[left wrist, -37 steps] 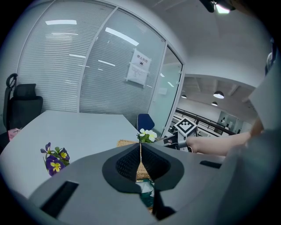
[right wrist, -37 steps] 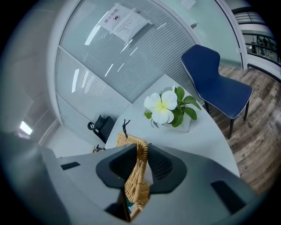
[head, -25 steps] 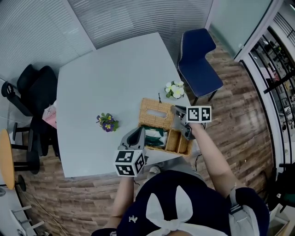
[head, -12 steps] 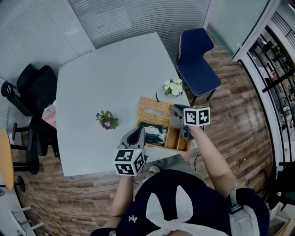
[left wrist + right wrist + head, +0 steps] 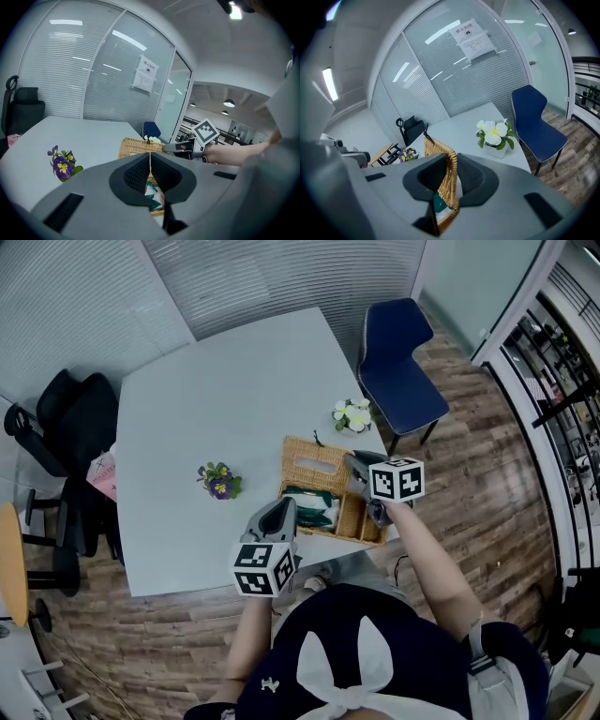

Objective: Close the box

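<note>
A wicker box (image 5: 354, 519) stands near the table's front right corner, with green and white packets (image 5: 309, 505) inside. Its hinged wicker lid (image 5: 314, 462) is partly raised. My right gripper (image 5: 357, 462) is shut on the lid's right edge; in the right gripper view the woven rim (image 5: 449, 164) is pinched between the pads. My left gripper (image 5: 278, 512) hovers at the box's front left, jaws shut with nothing between them. In the left gripper view the lid (image 5: 133, 147) and the right gripper (image 5: 171, 147) show beyond the left gripper (image 5: 150, 172).
A pot of white flowers (image 5: 352, 415) sits behind the box and purple flowers (image 5: 218, 481) to its left on the grey table (image 5: 206, 399). A blue chair (image 5: 398, 352) stands at the far right, a black office chair (image 5: 61, 427) at the left.
My right gripper has risen a little and rolled, swinging the lid up with it. In the left gripper view the lid now hides the white flowers. The left gripper has stayed in place.
</note>
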The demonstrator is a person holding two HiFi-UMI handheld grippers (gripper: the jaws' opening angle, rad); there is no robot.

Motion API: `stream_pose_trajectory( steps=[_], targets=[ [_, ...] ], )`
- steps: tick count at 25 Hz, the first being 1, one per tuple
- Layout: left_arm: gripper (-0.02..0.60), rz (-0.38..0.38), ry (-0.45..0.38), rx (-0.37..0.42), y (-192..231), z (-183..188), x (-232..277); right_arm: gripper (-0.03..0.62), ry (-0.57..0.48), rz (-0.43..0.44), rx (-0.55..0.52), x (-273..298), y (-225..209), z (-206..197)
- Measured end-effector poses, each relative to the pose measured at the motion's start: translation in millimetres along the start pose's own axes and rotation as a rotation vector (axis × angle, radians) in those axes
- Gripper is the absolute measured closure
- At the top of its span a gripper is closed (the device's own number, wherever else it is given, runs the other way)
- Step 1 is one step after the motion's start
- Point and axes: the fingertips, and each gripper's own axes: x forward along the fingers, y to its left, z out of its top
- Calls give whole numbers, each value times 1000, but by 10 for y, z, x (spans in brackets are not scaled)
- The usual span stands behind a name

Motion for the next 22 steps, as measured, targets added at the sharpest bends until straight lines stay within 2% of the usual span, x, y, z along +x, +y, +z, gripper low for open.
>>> stream_pose_trajectory(
  steps=[22],
  targets=[
    [555, -24, -14, 17, -70, -26, -156, 520, -56, -40, -104, -108, 161, -57]
  ],
)
